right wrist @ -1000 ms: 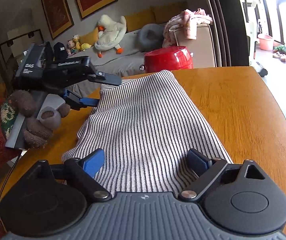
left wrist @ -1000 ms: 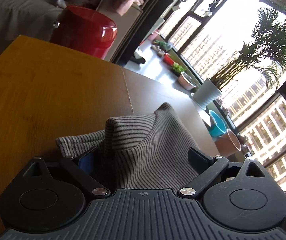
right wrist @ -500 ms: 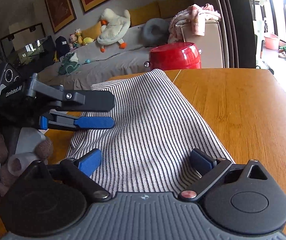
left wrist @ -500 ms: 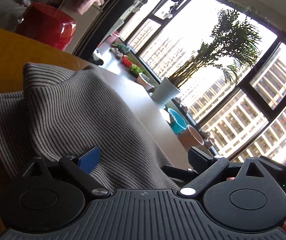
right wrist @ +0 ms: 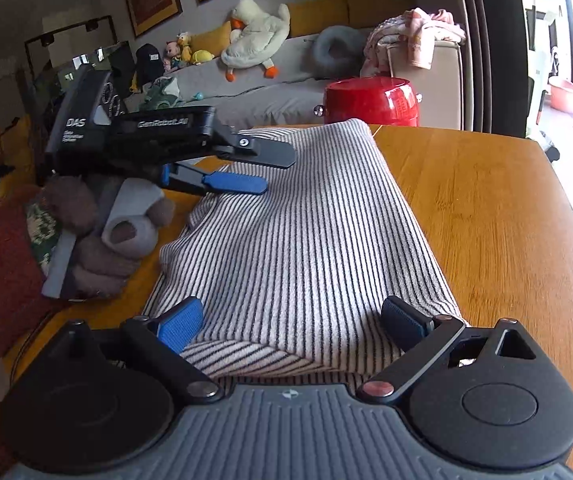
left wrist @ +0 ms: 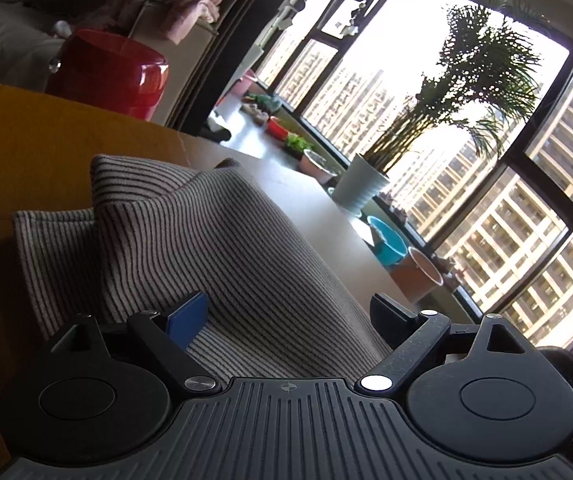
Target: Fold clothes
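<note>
**Striped knit settles flat as both grippers let go**

Striped grey-and-white knit, the garment [right wrist: 298, 240] lies folded in a long panel on the wooden table [right wrist: 486, 208], its near hem doubled under just ahead of the right gripper [right wrist: 294, 320], whose fingers stand apart with cloth between them, unclamped. A second ago the left gripper [right wrist: 246, 168] pinched the far-left edge; now its fingers are parted and hover just above the fabric. Further off, the cloth's far corner reaches toward the red pot [right wrist: 370, 100]. I judge one fold just laid down.
</note>
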